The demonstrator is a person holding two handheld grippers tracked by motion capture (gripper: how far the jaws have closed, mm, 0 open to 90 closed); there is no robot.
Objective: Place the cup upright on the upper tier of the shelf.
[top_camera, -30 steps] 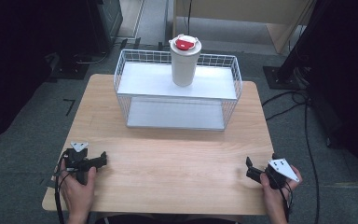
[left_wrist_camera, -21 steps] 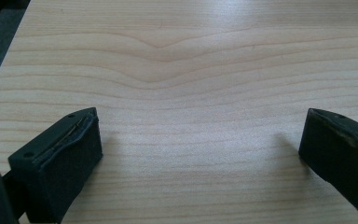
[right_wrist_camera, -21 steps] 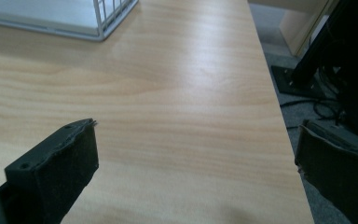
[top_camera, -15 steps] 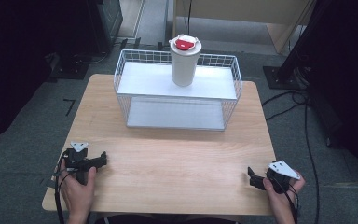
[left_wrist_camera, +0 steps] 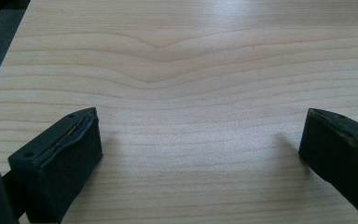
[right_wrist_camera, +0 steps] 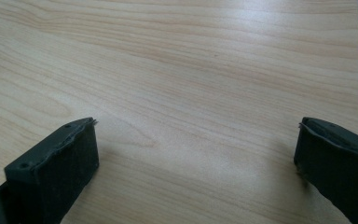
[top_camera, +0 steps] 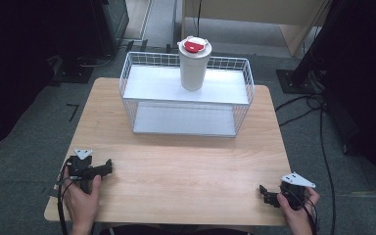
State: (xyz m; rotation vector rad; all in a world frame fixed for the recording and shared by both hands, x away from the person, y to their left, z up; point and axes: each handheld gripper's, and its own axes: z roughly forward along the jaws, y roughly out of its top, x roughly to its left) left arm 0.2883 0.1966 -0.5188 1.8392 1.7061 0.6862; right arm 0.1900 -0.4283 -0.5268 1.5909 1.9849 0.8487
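A white cup point(top_camera: 194, 66) with a red and white lid stands upright on the upper shelf of a white wire rack point(top_camera: 186, 95) at the far middle of the wooden table point(top_camera: 186, 161). My left gripper point(top_camera: 106, 168) rests near the table's front left corner, held in a hand, and points right. My right gripper point(top_camera: 265, 194) sits by the front right corner and points left. Both are far from the cup. In the left gripper view the gripper point(left_wrist_camera: 200, 140) has its jaws wide apart over bare wood, and the right gripper point(right_wrist_camera: 198, 144) stands the same in its own view.
The rack has a lower shelf point(top_camera: 183, 120) with nothing on it. Dark furniture and cables point(top_camera: 318, 112) surround the table on the grey floor. A black stand base point(top_camera: 293, 81) sits to the right of the rack.
The right hand and its gripper have drawn back toward the table's front edge. The left gripper and the cup have stayed where they were.
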